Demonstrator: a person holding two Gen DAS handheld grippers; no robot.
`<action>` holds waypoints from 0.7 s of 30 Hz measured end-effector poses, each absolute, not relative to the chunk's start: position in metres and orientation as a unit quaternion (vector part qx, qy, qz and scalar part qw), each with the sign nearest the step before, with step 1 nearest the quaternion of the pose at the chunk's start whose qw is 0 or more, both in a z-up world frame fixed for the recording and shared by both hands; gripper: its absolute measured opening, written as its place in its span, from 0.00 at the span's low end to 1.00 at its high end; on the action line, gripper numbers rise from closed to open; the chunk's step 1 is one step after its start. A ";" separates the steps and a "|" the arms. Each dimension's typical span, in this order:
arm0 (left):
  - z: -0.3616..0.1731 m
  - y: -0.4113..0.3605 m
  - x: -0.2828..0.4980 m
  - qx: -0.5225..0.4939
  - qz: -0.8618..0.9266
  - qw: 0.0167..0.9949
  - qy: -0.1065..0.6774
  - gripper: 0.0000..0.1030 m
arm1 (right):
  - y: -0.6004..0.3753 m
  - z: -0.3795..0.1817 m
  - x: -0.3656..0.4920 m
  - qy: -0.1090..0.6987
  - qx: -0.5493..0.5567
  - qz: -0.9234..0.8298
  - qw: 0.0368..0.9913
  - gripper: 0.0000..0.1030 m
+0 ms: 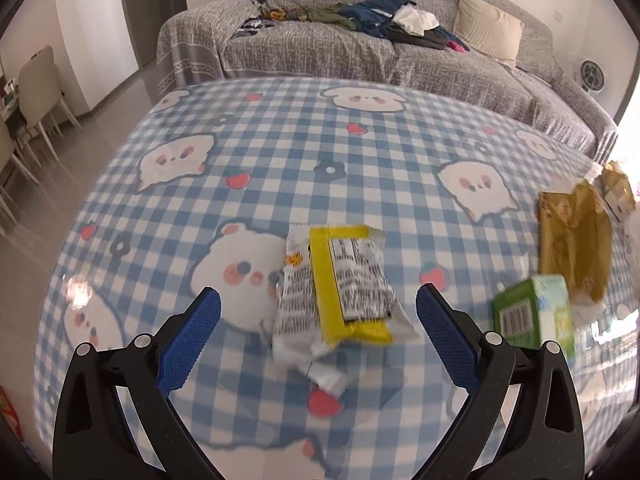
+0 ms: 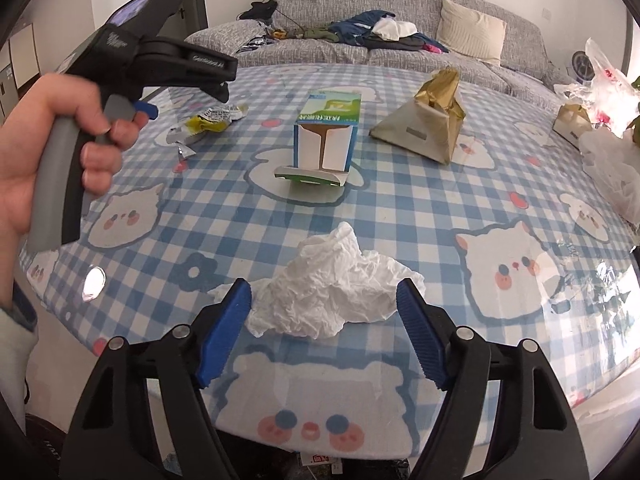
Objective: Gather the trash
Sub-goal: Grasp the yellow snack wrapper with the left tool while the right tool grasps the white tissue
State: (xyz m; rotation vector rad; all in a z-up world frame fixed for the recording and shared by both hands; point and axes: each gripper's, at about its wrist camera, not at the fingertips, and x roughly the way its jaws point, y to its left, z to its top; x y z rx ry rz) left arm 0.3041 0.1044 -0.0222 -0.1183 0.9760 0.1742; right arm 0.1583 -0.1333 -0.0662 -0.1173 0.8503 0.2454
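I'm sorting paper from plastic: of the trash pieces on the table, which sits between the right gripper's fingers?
The crumpled white tissue, lying between the open right gripper. The snack wrapper, small box and gold bag lie farther off.

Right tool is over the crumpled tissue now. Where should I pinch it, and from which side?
Pinch the tall bunched middle of the crumpled tissue, coming down from above and the near side. The right tool already straddles it with jaws open, and the thin flat edges would probably slip out or tear.
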 end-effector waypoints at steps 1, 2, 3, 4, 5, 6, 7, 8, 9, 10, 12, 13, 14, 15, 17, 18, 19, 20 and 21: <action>-0.025 0.105 0.309 -0.053 0.088 0.876 0.472 0.91 | -0.133 -0.067 0.159 0.412 -0.057 0.119 0.902 0.69; -0.028 0.105 0.314 -0.052 0.093 0.873 0.475 0.90 | -0.134 -0.069 0.161 0.413 -0.058 0.119 0.901 0.69; -0.030 0.106 0.317 -0.055 0.094 0.871 0.479 0.90 | -0.134 -0.070 0.164 0.414 -0.058 0.119 0.901 0.69; -0.032 0.107 0.321 -0.060 0.093 0.870 0.481 0.89 | -0.134 -0.071 0.166 0.415 -0.058 0.119 0.900 0.68; -0.034 0.108 0.323 -0.064 0.093 0.868 0.484 0.88 | -0.133 -0.072 0.167 0.417 -0.057 0.120 0.899 0.67; -0.037 0.109 0.327 -0.067 0.094 0.865 0.488 0.87 | -0.133 -0.072 0.168 0.417 -0.057 0.120 0.899 0.66; -0.039 0.108 0.329 -0.068 0.094 0.864 0.489 0.87 | -0.133 -0.071 0.169 0.417 -0.058 0.121 0.899 0.65; -0.041 0.107 0.332 -0.067 0.094 0.863 0.492 0.87 | -0.132 -0.071 0.170 0.417 -0.059 0.122 0.899 0.64; -0.044 0.106 0.335 -0.066 0.095 0.861 0.495 0.86 | -0.132 -0.072 0.170 0.417 -0.059 0.124 0.899 0.64; -0.046 0.106 0.336 -0.066 0.095 0.860 0.497 0.84 | -0.132 -0.072 0.170 0.416 -0.060 0.124 0.899 0.62; -0.052 0.105 0.340 -0.066 0.096 0.854 0.506 0.81 | -0.131 -0.072 0.171 0.415 -0.062 0.126 0.899 0.60; -0.054 0.105 0.341 -0.065 0.097 0.853 0.509 0.79 | -0.131 -0.073 0.172 0.415 -0.063 0.127 0.899 0.58; -0.056 0.104 0.342 -0.065 0.098 0.852 0.511 0.78 | -0.131 -0.073 0.172 0.414 -0.063 0.127 0.899 0.56; -0.057 0.103 0.342 -0.064 0.099 0.851 0.512 0.76 | -0.131 -0.073 0.173 0.414 -0.063 0.129 0.899 0.55; -0.058 0.100 0.342 -0.055 0.102 0.852 0.510 0.72 | -0.131 -0.072 0.174 0.413 -0.064 0.129 0.899 0.51; -0.057 0.098 0.342 -0.053 0.099 0.853 0.510 0.68 | -0.130 -0.072 0.175 0.413 -0.067 0.129 0.899 0.51; -0.056 0.097 0.342 -0.053 0.099 0.853 0.510 0.65 | -0.129 -0.072 0.175 0.412 -0.070 0.129 0.899 0.49; -0.056 0.096 0.341 -0.053 0.099 0.853 0.510 0.63 | -0.129 -0.072 0.176 0.412 -0.072 0.129 0.899 0.46; -0.055 0.097 0.340 -0.055 0.100 0.853 0.510 0.61 | -0.128 -0.072 0.176 0.412 -0.072 0.131 0.899 0.44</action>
